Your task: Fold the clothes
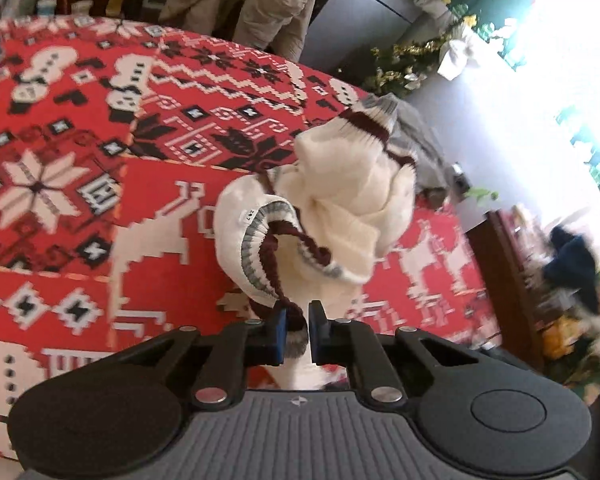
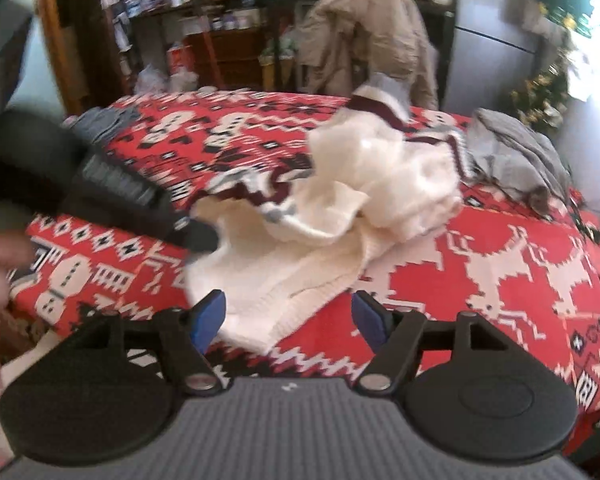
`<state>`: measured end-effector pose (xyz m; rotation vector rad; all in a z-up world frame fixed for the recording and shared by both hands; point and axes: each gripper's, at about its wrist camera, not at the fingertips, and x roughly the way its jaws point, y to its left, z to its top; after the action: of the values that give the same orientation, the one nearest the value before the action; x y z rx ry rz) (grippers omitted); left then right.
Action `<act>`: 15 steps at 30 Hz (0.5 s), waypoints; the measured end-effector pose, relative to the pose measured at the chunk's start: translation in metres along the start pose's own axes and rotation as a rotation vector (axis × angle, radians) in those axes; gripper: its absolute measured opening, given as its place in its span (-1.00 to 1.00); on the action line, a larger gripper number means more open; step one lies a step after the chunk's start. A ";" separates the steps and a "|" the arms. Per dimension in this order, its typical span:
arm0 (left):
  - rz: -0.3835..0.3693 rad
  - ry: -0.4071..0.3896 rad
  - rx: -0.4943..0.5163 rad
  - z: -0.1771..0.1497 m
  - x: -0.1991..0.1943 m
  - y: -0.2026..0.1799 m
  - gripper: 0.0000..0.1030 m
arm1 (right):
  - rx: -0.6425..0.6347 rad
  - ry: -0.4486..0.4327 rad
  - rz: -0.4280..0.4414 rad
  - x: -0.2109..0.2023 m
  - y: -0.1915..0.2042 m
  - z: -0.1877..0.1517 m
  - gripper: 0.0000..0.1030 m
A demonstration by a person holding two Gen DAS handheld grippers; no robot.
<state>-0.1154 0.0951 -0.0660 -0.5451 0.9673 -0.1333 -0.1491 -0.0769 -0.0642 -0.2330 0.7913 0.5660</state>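
Left gripper (image 1: 297, 334) pinches the striped hem of one cream sweater (image 1: 332, 208), lifting it in a bunch above the red patterned tablecloth (image 1: 80, 152). Right gripper (image 2: 286, 322) hangs wide apart, holding nothing, over the sweater's lower edge near the table's front edge. One grey garment (image 2: 520, 148) lies crumpled at the table's far right corner. One beige jacket (image 2: 364, 36) drapes beyond the far edge.

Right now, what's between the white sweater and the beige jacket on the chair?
Only red patterned cloth. The right wrist view shows it bare between the sweater and the jacket.
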 end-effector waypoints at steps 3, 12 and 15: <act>-0.004 -0.006 -0.001 0.002 0.000 -0.004 -0.79 | -0.032 0.003 0.021 -0.001 0.009 0.001 0.43; -0.024 0.005 -0.004 -0.001 -0.006 -0.004 -0.79 | -0.125 0.025 0.026 0.024 0.033 0.001 -0.27; -0.006 0.007 -0.004 -0.001 -0.007 -0.002 -0.79 | -0.073 0.053 0.009 0.036 0.025 0.002 -0.77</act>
<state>-0.1199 0.0958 -0.0602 -0.5519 0.9727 -0.1385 -0.1412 -0.0415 -0.0887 -0.3124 0.8242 0.6000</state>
